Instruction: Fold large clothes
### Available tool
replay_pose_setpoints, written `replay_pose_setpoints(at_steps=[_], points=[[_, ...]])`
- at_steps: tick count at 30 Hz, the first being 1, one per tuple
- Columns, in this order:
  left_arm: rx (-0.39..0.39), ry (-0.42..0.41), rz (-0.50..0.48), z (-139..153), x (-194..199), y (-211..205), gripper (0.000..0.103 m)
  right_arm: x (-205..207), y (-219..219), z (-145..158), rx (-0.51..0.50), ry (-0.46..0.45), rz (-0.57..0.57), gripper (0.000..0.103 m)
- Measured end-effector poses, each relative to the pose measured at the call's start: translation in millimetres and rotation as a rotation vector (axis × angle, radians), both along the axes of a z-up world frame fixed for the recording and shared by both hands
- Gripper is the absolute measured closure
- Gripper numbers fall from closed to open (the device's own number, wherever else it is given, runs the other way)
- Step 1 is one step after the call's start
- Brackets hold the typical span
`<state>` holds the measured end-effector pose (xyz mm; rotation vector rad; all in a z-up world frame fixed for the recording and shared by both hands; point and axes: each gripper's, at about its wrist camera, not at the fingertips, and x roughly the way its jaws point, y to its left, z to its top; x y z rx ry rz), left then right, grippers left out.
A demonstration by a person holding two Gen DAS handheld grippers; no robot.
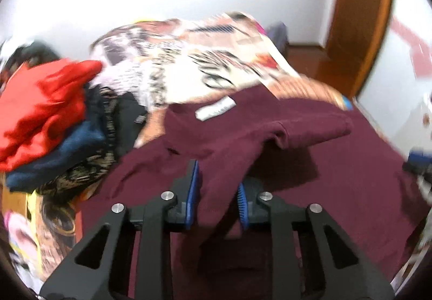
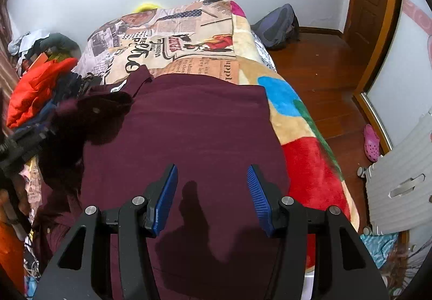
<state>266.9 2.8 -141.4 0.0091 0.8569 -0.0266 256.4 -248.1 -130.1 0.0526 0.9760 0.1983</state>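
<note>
**Left claw lifts a fold of the maroon garment; right claw hangs open above it**

In the left wrist view, the left claw point(image 1: 217, 186) is closed on a fold of the maroon garment point(image 1: 270, 137). The cloth runs up between its two blue pads point(image 1: 192, 192) and is raised above the rest of the fabric, which throws a shadow under the lifted part. This view is blurred.

In the right wrist view, the right claw point(image 2: 212, 189) stands wide open over the flat body of the maroon garment point(image 2: 194, 124). Nothing is between its blue pads point(image 2: 164, 200), and its shadow falls on the cloth just in front of it.

The garment lies spread on the bed, over a colourful blanket point(image 2: 310, 159) that shows along its right edge. A white label point(image 1: 215, 108) sits near the far edge of the garment. At the left of the right wrist view, the raised fold appears dark and blurred, with the left claw beside it.

Farther left lies a pile of other clothes, with a red piece point(image 1: 43, 108) on top and dark blue pieces under it. Behind the garment is a newspaper-print cover point(image 2: 167, 40). Beyond the bed, a backpack point(image 2: 278, 25) rests on the wooden floor point(image 2: 324, 70) against the white wall, near a wooden door point(image 2: 372, 2).
</note>
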Motion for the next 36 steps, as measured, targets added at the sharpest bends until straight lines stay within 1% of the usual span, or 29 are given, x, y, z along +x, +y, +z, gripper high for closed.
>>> replay_pose_setpoints(at_steps=[2, 5, 8, 11, 13, 15, 17, 19, 20, 21, 23, 25, 27, 29, 32, 36], points=[[-0.051, -0.037, 0.068, 15, -7, 26, 0.082, 1, 1, -2, 0.002, 0.006, 0.001, 0.053], [-0.106, -0.074, 0.141, 30, -21, 59, 0.082, 3, 4, -8, 0.0, 0.019, -0.004, 0.053], [-0.101, -0.11, 0.24, 37, -41, 95, 0.083, 4, 9, -17, -0.012, 0.037, -0.007, 0.053], [-0.107, -0.087, 0.297, 29, -53, 122, 0.083, 3, 15, -23, -0.034, 0.043, -0.007, 0.053], [-0.111, -0.035, 0.325, 14, -61, 138, 0.083, 3, 19, -23, -0.053, 0.04, -0.006, 0.053], [-0.105, 0.015, 0.324, 1, -65, 144, 0.083, 2, 21, -22, -0.064, 0.04, 0.0, 0.053], [-0.083, 0.065, 0.301, -13, -69, 141, 0.082, 2, 24, -22, -0.062, 0.046, 0.006, 0.053], [-0.057, 0.093, 0.272, -20, -72, 133, 0.074, 3, 27, -22, -0.068, 0.048, 0.01, 0.053], [-0.044, 0.101, 0.246, -22, -72, 125, 0.062, 3, 29, -23, -0.071, 0.049, 0.009, 0.053], [-0.037, 0.101, 0.229, -22, -73, 120, 0.048, 3, 30, -23, -0.074, 0.049, 0.007, 0.053], [-0.014, 0.079, 0.177, -18, -77, 103, 0.038, 2, 31, -23, -0.077, 0.047, 0.007, 0.052], [0.015, 0.065, 0.123, -13, -75, 83, 0.032, 1, 32, -23, -0.076, 0.044, 0.009, 0.051], [0.033, 0.057, 0.059, -12, -72, 62, 0.021, 2, 33, -24, -0.078, 0.043, 0.013, 0.05], [0.063, 0.055, -0.015, -15, -66, 36, 0.017, 2, 33, -26, -0.079, 0.042, 0.018, 0.05], [0.116, 0.077, -0.109, -25, -55, 3, 0.017, 2, 34, -27, -0.076, 0.038, 0.022, 0.049], [0.188, 0.115, -0.181, -43, -34, -30, 0.018, 0, 33, -28, -0.068, 0.029, 0.029, 0.049]])
